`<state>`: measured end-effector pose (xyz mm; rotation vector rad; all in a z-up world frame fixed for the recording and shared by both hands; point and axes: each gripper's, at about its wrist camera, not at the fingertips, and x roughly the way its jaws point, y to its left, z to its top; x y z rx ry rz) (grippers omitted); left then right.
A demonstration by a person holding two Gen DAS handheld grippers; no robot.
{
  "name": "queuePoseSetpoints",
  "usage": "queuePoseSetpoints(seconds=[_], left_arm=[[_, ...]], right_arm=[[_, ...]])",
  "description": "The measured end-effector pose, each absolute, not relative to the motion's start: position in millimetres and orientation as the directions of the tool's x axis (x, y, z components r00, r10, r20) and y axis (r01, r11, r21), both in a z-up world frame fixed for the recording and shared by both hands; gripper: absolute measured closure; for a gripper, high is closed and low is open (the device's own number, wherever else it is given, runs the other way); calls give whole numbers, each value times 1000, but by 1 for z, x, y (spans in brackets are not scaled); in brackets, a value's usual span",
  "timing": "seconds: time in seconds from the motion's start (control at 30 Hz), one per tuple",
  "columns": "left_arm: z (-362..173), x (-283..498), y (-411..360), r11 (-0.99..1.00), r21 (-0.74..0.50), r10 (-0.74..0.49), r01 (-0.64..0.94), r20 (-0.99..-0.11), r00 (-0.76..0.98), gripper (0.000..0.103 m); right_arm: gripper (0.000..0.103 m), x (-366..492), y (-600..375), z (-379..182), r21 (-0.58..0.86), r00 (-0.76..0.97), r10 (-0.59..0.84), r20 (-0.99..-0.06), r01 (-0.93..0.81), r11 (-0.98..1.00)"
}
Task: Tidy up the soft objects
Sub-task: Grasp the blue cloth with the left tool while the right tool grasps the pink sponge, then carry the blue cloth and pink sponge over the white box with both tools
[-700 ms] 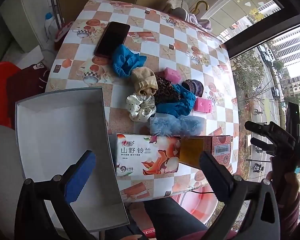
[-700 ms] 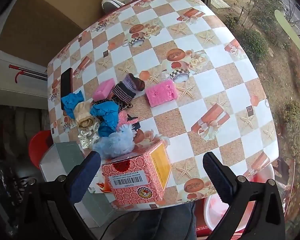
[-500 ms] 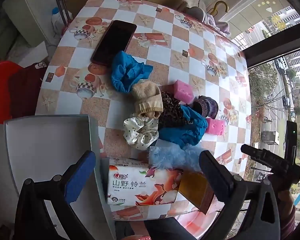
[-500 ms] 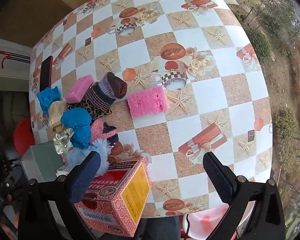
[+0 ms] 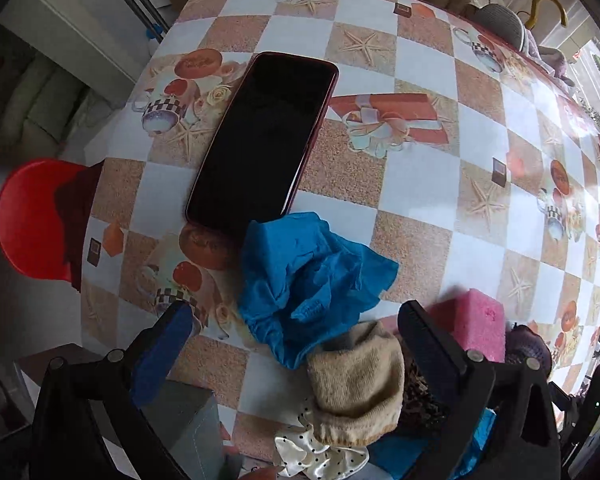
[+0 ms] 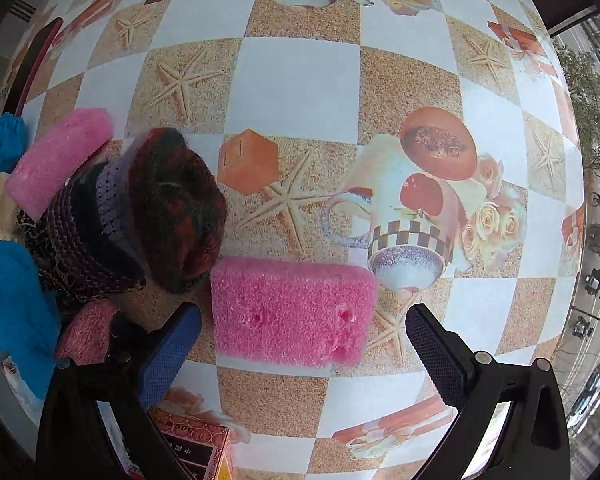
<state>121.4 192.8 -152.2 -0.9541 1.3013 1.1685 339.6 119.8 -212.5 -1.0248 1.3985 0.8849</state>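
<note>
Both tongs are seen pointed down at the checked tablecloth (image 6: 300,80) with their jaws spread wide and nothing pinched. In the right wrist view, the right gripper (image 6: 304,340) is held over a pink sponge (image 6: 292,312), which lies flat on the cloth between the two fingers, a little nearer the blue-padded finger (image 6: 168,352); no pad is seen touching it. A red patterned box (image 6: 196,448) is seen at the near edge, below the blue pad. Just beyond that pad a dark knitted piece (image 6: 156,208) is heaped, with a second pink sponge (image 6: 56,160) resting against its far side. In the left wrist view, the left gripper (image 5: 292,340) is held over a crumpled blue cloth (image 5: 308,280), which lies between and just ahead of the fingers. Nearer, close against the black finger (image 5: 432,352), a beige knitted sock (image 5: 356,384) is seen, and under it a cream dotted scrunchie (image 5: 320,452). Beyond the blue cloth a dark phone (image 5: 264,132) lies face up, its near end touching the cloth.
</note>
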Motion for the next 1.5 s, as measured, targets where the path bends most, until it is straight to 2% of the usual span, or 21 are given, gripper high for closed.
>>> queuePoseSetpoints(seconds=[0.03,0.13,0.27,0.33,0.4,0.43,0.47,0.6,0.7,0.83,0.93,1.2,1.33,1.5], left_arm=[[-159,122,195,193,126,93,-973,-990,-110,6],[-176,123,200,204,154,73,-967,-987,-142,19],[-192,119,203,215,187,45,-959,-982,-181,30],[-195,117,205,229,162,25,-960,-987,-160,53],[-193,116,203,244,154,33,-957,-988,-150,71],[-190,115,202,256,155,57,-954,-988,-146,75],[-186,114,201,266,157,86,-951,-987,-139,76],[-158,108,188,293,193,199,-937,-970,-138,78],[-132,108,168,308,197,270,-931,-956,-113,78],[-93,117,140,384,205,315,-900,-946,-81,78],[-74,118,103,451,194,300,-871,-952,-57,77],[-68,113,-7,618,161,209,-769,-977,-37,77],[-60,101,-43,648,121,182,-752,-983,-1,77],[-53,87,-71,687,97,191,-720,-980,51,77]], right_arm=[[0,345,120,-218,-64,27,-108,-994,-935,349],[0,338,99,-237,42,-63,-40,-997,-915,400],[0,334,93,-250,39,-56,-30,-998,-909,414],[0,336,92,-255,33,-59,-52,-997,-915,402],[5,337,89,-260,26,-52,-55,-997,-917,399],[16,343,91,-259,22,-43,-45,-998,-917,399],[33,341,88,-256,21,-33,-24,-999,-920,391],[33,347,71,-256,51,-53,5,-999,-921,386],[33,388,44,-251,145,-146,34,-989,-875,462],[33,405,-2,-243,155,-149,50,-988,-862,483],[33,403,-37,-241,159,-159,42,-986,-851,500],[33,386,-132,-258,168,-181,30,-983,-828,534],[33,379,-165,-247,154,-161,34,-986,-836,527],[33,331,-205,-195,135,-128,53,-990,-820,557]])
